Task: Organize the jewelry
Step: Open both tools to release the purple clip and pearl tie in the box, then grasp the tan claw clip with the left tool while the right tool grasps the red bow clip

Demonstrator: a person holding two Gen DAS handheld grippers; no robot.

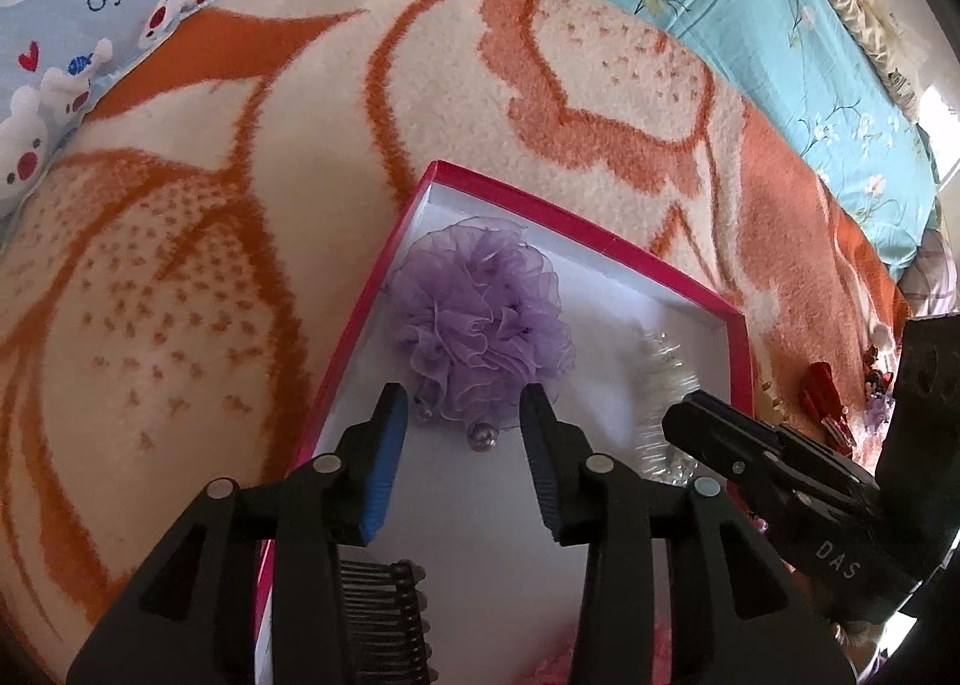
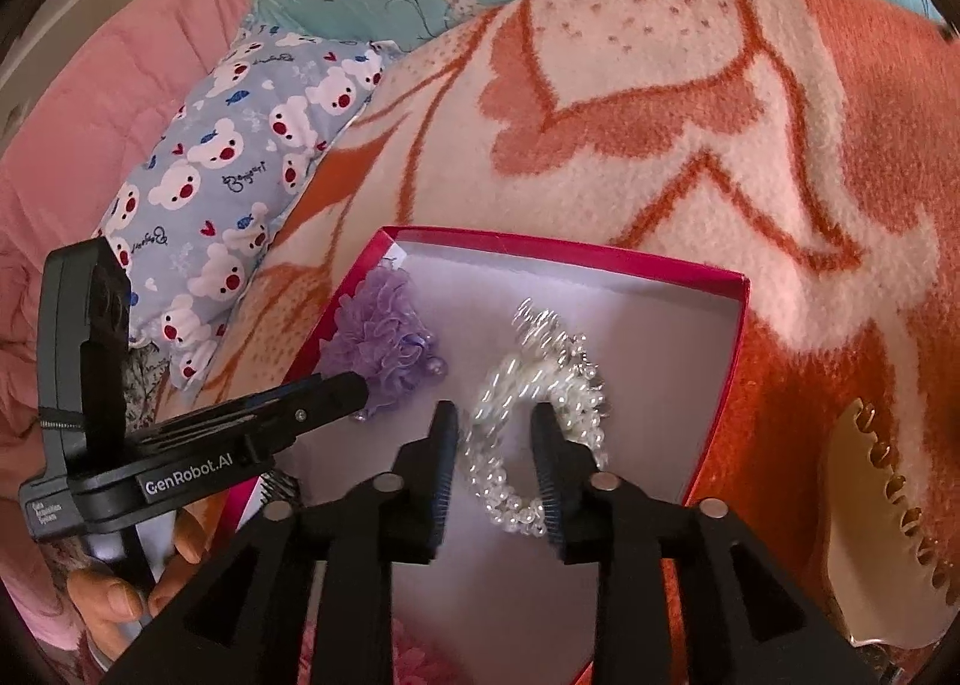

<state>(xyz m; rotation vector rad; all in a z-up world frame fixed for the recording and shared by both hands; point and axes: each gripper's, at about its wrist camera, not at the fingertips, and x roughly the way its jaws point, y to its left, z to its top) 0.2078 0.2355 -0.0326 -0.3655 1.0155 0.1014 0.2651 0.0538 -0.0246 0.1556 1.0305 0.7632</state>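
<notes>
Inside the pink box (image 1: 678,274), our left gripper (image 1: 465,406) stands parted just short of the purple flower (image 1: 480,319), our right gripper (image 2: 495,430) loosely straddling the pearl band (image 2: 528,385).

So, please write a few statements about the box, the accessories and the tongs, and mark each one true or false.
1. The purple ruffled flower lies inside the pink box. True.
2. The pearl beaded piece lies on the blanket outside the box. False: it lies inside the box, beside the flower.
3. The right tongs are clamped shut with nothing between them. False: the fingers stand apart on either side of the pearl piece.
4. The left tongs are open just below the purple flower. True.
5. The box stands on an orange and cream blanket. True.
6. The box has its lid on. False: it is open.
</notes>
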